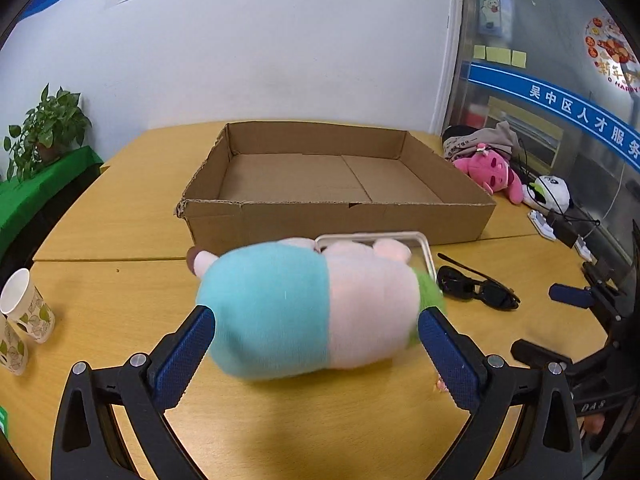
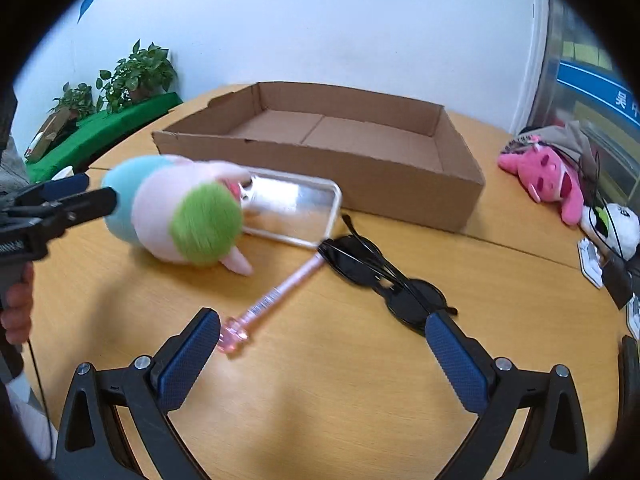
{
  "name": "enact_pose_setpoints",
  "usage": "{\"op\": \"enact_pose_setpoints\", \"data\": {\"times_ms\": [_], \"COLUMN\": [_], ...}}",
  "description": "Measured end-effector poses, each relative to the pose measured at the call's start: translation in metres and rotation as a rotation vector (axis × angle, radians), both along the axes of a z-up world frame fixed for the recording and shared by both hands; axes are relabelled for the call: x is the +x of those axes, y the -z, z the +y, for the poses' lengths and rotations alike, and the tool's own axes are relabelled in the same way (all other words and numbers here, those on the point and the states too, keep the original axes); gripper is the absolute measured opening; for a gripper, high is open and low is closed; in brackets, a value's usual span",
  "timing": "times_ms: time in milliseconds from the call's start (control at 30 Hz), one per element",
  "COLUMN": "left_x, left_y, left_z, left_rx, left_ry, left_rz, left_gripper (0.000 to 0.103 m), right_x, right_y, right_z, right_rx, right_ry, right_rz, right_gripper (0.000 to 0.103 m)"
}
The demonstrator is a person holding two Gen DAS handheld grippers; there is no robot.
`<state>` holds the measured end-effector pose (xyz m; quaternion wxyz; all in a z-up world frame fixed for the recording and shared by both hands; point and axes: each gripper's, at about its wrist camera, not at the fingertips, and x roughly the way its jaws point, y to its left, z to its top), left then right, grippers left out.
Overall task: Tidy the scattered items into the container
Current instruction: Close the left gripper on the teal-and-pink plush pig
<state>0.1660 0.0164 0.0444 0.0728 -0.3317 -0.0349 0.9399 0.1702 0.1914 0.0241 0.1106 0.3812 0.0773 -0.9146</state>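
Note:
A plush toy point(image 1: 312, 312) with a blue, pink and green body lies blurred on the wooden table, in front of the open cardboard box point(image 1: 336, 220). My left gripper point(image 1: 316, 320) is open wide, its fingertips flanking the plush; whether they touch it I cannot tell. Behind the plush lies a shiny silver tray point(image 1: 424, 248). Black sunglasses point(image 1: 476, 288) lie to the right. In the right wrist view my right gripper point(image 2: 320, 328) is open and holds nothing. A pink pen point(image 2: 280, 292) ends near its left finger and the sunglasses point(image 2: 384, 280) reach its right finger. The box point(image 2: 320, 164) holds nothing visible.
Paper cups point(image 1: 24, 312) stand at the table's left edge. A pink plush point(image 2: 548, 176), a panda plush point(image 2: 616, 228), cables and a power strip crowd the right side. Potted plants point(image 2: 136, 72) sit on a green shelf at the left. A hand point(image 2: 16, 308) holds the left gripper.

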Motion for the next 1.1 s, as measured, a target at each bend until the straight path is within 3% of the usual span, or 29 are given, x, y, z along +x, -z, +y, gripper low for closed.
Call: {"op": "enact_pose_setpoints", "data": {"times_ms": [667,1100], "left_x": [0.004,-0.044], "left_y": [0.026,0.045], "left_z": [-0.03,-0.058], "left_rx": [0.116,0.24], "left_ry": [-0.025,0.009], "left_rz": [-0.062,-0.153], "left_gripper": [0.103,0.103], "right_x": [0.0,-0.016], "right_y": [0.012,0.004], "right_z": [-0.052,-0.08], "right_rx": [-0.042,-0.05], "right_ry": [-0.118,-0.16], "right_rz": [-0.062,-0.044], "right_gripper": [0.103,0.103]}}
